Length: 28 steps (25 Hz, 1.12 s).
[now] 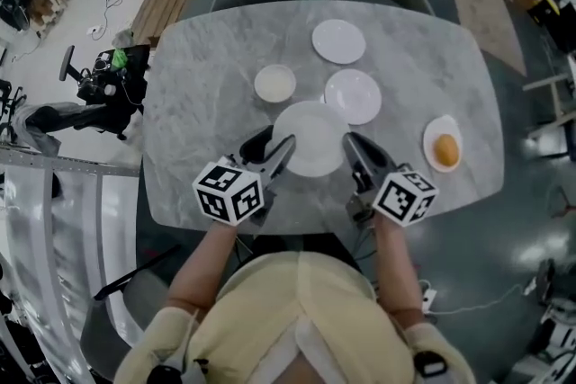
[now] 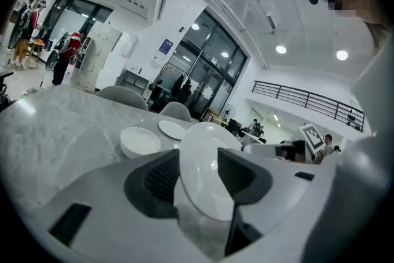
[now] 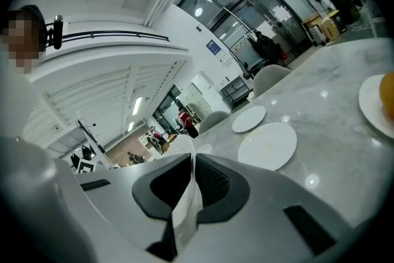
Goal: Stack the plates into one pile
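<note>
The left gripper [image 1: 272, 150] and the right gripper [image 1: 358, 156] are gripping the large white plate [image 1: 310, 138] between them, one on each side of its rim. In the left gripper view, the jaws are closing on the plate's near edge, with the pads [image 2: 165, 177] pressing against it. In the right gripper view, the jaws are standing narrow, with the thin rim [image 3: 184, 212] pinched between them.

The plate is sitting over the near middle of the marble bench [image 1: 207, 103]. Whether it is resting on the surface cannot be told. Its far right edge is meeting the outline of a second plate [image 1: 353, 96]. A third plate [image 1: 338, 41] is lying beyond that, near the far edge. A small dish [image 1: 274, 84] is lying to the left of the second plate. A plate with an orange [image 1: 445, 150] on it is sitting at the right end, well apart.
</note>
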Each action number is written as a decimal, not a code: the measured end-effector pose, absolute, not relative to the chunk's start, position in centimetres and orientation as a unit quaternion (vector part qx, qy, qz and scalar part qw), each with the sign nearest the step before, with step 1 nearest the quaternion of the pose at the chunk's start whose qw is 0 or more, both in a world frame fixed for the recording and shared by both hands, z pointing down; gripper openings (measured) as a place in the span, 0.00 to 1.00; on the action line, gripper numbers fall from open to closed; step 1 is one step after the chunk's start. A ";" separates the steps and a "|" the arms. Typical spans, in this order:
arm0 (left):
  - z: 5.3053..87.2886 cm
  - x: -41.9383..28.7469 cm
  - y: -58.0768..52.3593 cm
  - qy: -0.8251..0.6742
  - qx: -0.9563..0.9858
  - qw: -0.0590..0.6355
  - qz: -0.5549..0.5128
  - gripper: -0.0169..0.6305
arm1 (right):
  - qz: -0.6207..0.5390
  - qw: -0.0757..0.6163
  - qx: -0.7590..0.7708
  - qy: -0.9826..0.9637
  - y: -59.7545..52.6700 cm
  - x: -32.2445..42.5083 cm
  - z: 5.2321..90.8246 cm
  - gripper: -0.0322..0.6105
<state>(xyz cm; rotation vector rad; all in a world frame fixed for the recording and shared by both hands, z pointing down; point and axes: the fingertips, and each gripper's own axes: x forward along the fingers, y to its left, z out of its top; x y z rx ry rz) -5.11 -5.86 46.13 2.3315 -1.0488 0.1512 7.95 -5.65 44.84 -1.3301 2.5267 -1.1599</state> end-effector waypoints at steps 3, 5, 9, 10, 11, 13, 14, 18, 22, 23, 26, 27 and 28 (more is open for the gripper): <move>46.7 -2.4 -7.5 -0.389 0.871 0.290 0.070 0.33 | -0.377 0.028 -0.440 0.814 -7.0 10.6 45.4 0.08; 47.1 -0.6 -8.6 -0.390 0.871 0.288 0.077 0.33 | -0.383 0.025 -0.450 0.806 -8.0 12.7 46.3 0.08; 48.2 2.6 -10.9 -0.394 0.867 0.290 0.091 0.33 | -0.380 0.015 -0.451 0.808 -10.5 15.4 46.6 0.08; 48.5 3.1 -11.4 -0.396 0.866 0.292 0.094 0.33 | -0.383 0.012 -0.452 0.806 -10.9 16.0 46.9 0.08; 48.8 3.7 -11.9 -0.398 0.864 0.294 0.098 0.33 | -0.387 0.009 -0.453 0.803 -11.3 16.5 47.2 0.08; 49.4 4.5 -12.7 -0.404 0.859 0.295 0.108 0.33 | -0.399 0.009 -0.452 0.798 -12.1 17.4 48.0 0.08; 49.7 4.9 -13.1 -0.408 0.857 0.295 0.113 0.33 | -0.408 0.013 -0.450 0.794 -12.5 17.7 48.5 0.08; 50.9 5.9 -15.2 -0.425 0.847 0.288 0.137 0.33 | -0.420 0.005 -0.454 0.786 -14.6 18.7 50.0 0.08; 52.2 6.5 -16.8 -0.431 0.840 0.282 0.172 0.33 | -0.431 0.001 -0.460 0.776 -16.0 19.5 51.7 0.08; 52.5 6.6 -17.0 -0.432 0.839 0.274 0.183 0.33 | -0.429 -0.004 -0.462 0.776 -16.3 19.7 51.9 0.08; 53.4 7.2 -17.6 -0.435 0.836 0.265 0.204 0.33 | -0.445 0.000 -0.461 0.768 -16.8 20.1 52.9 0.08; 53.7 7.4 -17.8 -0.436 0.834 0.267 0.206 0.33 | -0.450 0.002 -0.461 0.765 -17.0 20.2 53.2 0.08; 54.0 7.6 -18.0 -0.436 0.833 0.270 0.208 0.33 | -0.453 0.002 -0.462 0.762 -17.2 20.3 53.4 0.08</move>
